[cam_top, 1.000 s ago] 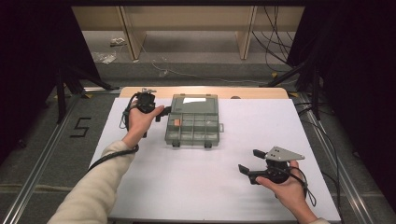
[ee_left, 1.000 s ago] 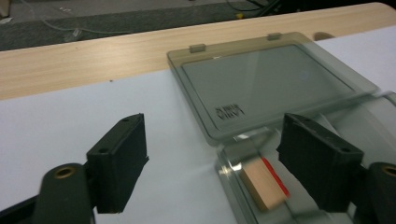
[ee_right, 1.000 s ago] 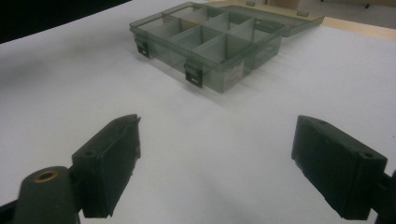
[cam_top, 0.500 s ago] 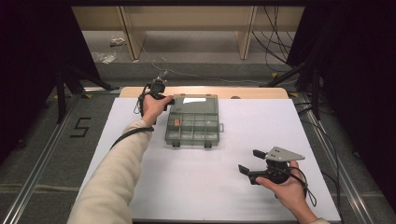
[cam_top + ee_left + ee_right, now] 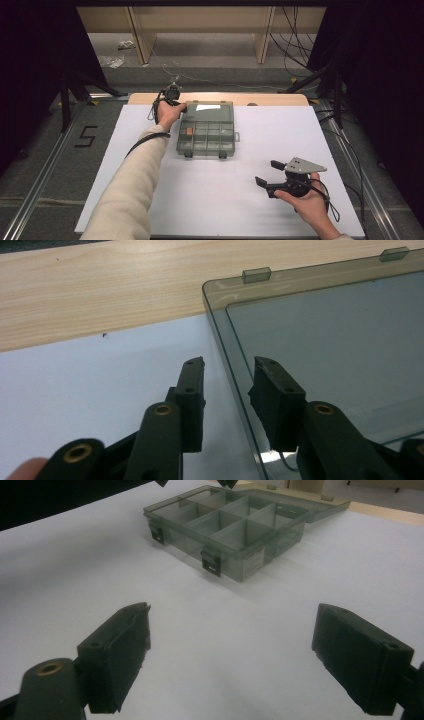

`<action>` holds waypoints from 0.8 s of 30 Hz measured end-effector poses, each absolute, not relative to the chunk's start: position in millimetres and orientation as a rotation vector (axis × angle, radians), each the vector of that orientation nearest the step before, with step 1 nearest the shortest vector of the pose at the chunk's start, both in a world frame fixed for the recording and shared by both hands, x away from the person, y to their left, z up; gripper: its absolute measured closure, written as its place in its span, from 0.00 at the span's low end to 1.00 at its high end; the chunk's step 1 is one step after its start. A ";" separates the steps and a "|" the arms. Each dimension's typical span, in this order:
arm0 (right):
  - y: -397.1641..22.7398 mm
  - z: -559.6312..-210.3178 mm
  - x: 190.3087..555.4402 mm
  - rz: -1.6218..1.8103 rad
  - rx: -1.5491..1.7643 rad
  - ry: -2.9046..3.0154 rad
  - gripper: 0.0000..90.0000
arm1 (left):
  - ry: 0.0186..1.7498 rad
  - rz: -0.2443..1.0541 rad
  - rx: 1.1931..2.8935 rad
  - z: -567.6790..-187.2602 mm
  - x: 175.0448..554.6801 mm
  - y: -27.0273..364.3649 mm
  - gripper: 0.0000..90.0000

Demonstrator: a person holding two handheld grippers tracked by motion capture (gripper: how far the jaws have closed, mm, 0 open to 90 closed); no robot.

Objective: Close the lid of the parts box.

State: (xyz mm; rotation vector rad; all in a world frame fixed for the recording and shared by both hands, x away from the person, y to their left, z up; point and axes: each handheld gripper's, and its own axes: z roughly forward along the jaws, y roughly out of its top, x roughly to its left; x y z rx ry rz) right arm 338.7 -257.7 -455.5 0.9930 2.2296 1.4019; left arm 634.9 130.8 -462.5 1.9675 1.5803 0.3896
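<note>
left gripper [image 5: 227,390] jaws just closing, straddling edge of box lid [image 5: 325,340], pads not touching it | right gripper [image 5: 270,173] wide open, empty | box [image 5: 206,131] mid-sheet (lid laid flat behind) | white sheet [image 5: 125,150] around

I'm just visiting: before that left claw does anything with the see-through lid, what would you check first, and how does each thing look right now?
1. Lid folded flat behind the compartment box: ok.
2. Lid's edge runs between the left gripper's jaws: ok.
3. Jaws pressing on the lid: not ok; they have just been closing, but a gap remains.
4. Right gripper apart from the box, jaws wide: ok.
5. Box fully on the white mat: ok.
6. Small orange piece stays in its compartment: cannot tell.
</note>
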 end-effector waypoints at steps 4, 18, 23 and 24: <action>-258.0 -455.6 338.8 1.401 0.995 2.228 0.18 | 1.581 0.371 1.970 -465.0 636.0 128.5 0.76; -257.5 -455.2 338.6 1.392 0.990 2.230 0.19 | 1.635 0.372 1.957 -465.0 637.4 121.8 0.88; -257.5 -455.5 338.9 1.389 0.989 2.233 0.19 | 1.676 0.375 1.925 -464.7 637.4 122.5 0.95; -257.5 -455.5 338.9 1.386 0.988 2.234 0.19 | 1.692 0.365 1.911 -464.4 637.4 122.6 0.95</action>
